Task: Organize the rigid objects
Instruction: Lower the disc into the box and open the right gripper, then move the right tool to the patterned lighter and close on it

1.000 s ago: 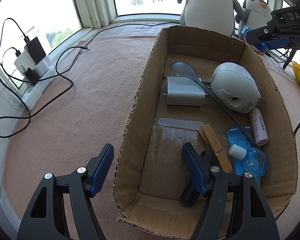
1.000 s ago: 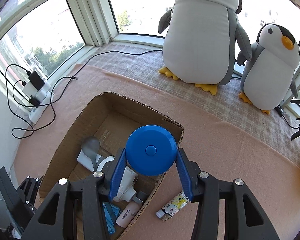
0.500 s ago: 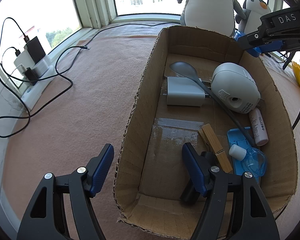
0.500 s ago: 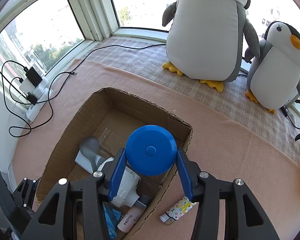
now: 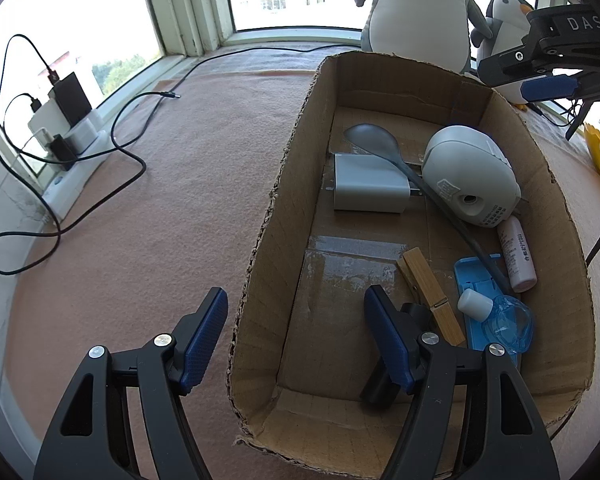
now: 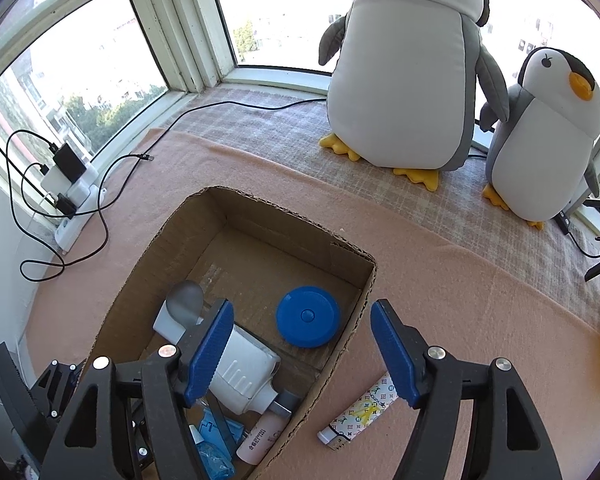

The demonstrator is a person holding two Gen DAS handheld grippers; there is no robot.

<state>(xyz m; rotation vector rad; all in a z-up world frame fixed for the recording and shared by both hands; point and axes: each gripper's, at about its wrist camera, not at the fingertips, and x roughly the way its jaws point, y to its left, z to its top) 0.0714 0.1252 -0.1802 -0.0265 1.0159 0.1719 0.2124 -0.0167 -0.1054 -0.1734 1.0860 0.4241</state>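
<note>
- As its jaws have just been opening, the right gripper [image 6: 302, 346] is seen released and empty above the box [image 6: 364, 300].
- A blue disc [image 6: 308, 316] is found in the box's far corner, apart from both pads.
- A patterned tube [image 6: 360, 412] is left outside, beside the box wall.
- The left gripper [image 5: 296, 330] is held unclenched astride the box's left wall [image 5: 260, 264], pads not pressing it.

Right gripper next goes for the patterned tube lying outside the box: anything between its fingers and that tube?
Nothing visible. The right gripper, jaws just opened and empty, hangs over the cardboard box wall; the patterned tube lies bare on the cloth just outside.
</note>
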